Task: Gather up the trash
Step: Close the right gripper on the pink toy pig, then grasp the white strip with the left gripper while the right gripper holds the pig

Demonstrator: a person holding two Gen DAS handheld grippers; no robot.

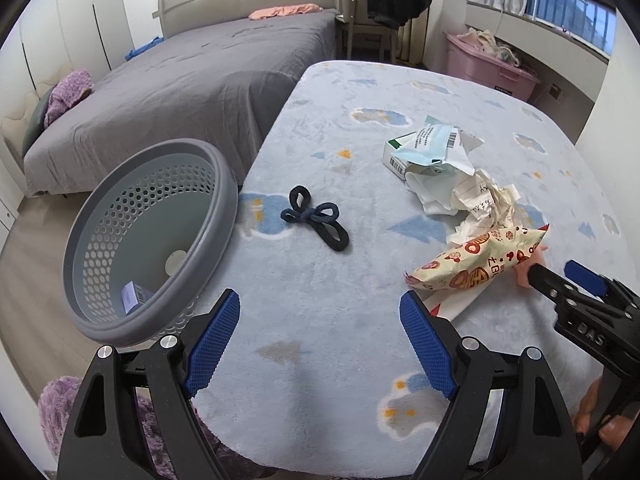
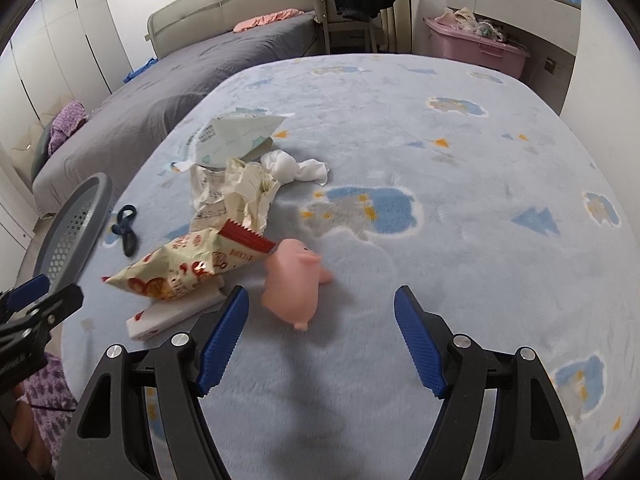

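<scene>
The cream snack packet with red printed circles is lying just left of the right gripper, its long axis running from lower left to upper right of the right wrist frame, touching a pink rubber pig toy. Both jaws are standing wide, empty. The left gripper, also wide, is hovering nearer the grey perforated plastic basket, which is holding one small white box.
</scene>
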